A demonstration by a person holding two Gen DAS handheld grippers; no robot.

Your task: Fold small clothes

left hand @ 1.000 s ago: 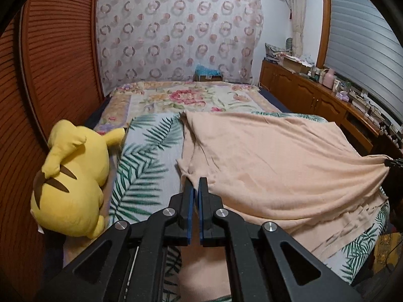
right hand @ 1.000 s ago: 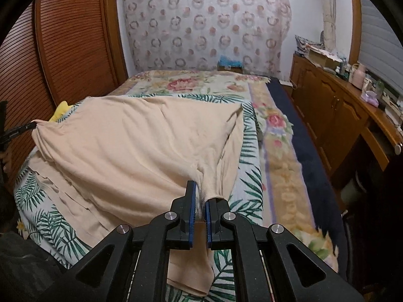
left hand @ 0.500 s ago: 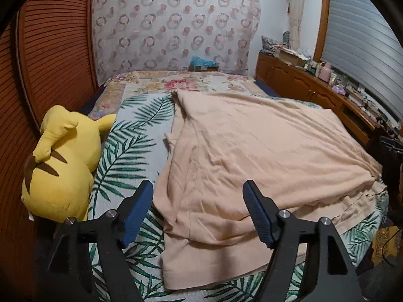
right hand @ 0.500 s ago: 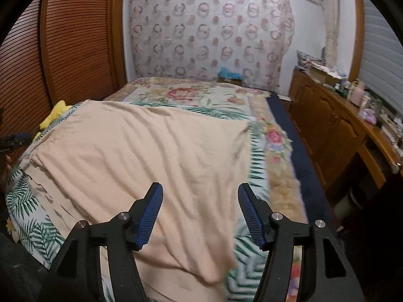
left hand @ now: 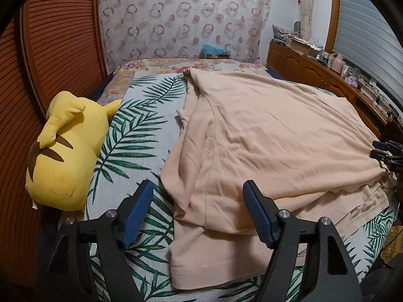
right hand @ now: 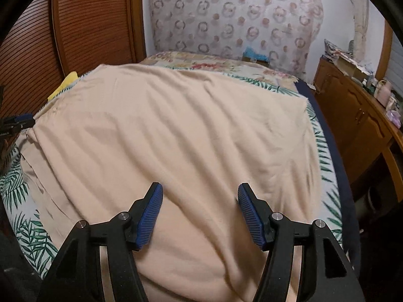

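Left tool (left hand: 199, 211) and right tool (right hand: 200, 212) gape above peach garment (left hand: 264, 138).

The garment (left hand: 264, 136) lies spread on the bed (left hand: 141, 151), folded over on itself — its upper layer stops short of the near hem. The plush (left hand: 65, 151) sits on the bed's left edge, against the wardrobe (left hand: 50, 50), apart from the garment. The left gripper (left hand: 199, 214) hovers over the near left corner, the right gripper (right hand: 200, 214) over the near right part. A cabinet (right hand: 352, 115) runs along the bed's right side — a curtain (left hand: 181, 17) hangs behind.
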